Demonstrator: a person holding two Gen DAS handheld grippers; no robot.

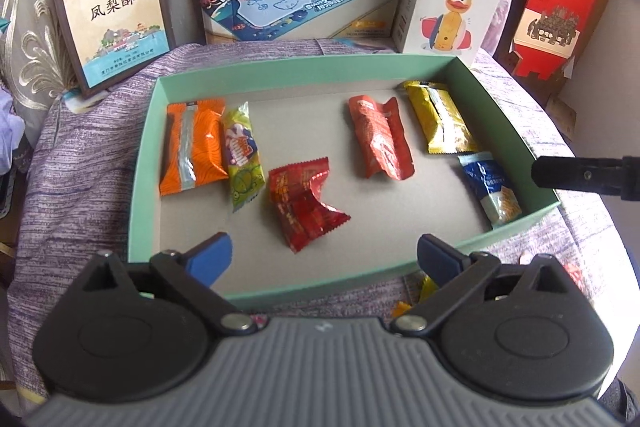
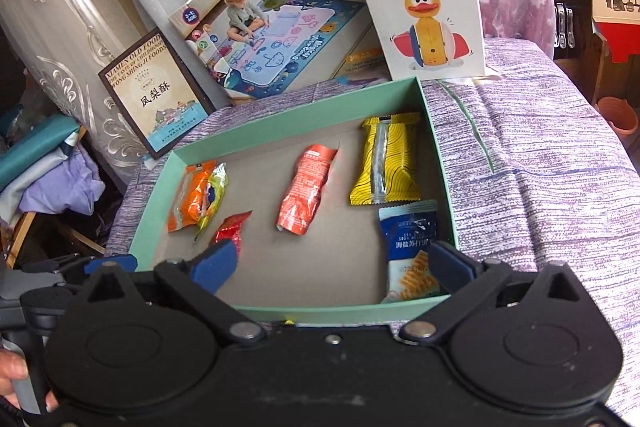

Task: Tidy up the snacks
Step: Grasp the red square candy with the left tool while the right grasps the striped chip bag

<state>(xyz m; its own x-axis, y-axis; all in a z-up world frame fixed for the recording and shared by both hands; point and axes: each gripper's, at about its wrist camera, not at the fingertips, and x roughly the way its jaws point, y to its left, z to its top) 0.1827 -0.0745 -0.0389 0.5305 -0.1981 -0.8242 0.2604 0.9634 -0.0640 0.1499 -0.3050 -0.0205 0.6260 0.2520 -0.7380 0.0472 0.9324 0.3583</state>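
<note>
Both my tools empty, jaws wide: left tool (image 1: pixel 324 259), right tool (image 2: pixel 334 267). Six foil snack packets already in shallow mint-green cardboard tray (image 1: pixel 144 163). Likely between picks; next, fetch yellow packet (image 1: pixel 426 285) outside near rim.

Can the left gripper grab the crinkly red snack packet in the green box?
Probably yes. The left gripper is open and empty, and the crinkly red snack packet lies just ahead inside the shallow green cardboard box, nothing covering it.

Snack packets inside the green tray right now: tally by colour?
Orange foil packet: 1
Yellow-green candy packet: 1
Red crinkled foil packets: 2
Yellow foil packet: 1
Blue-and-white cracker packet: 1
Total: 6, all lying in the green cardboard tray.
</note>
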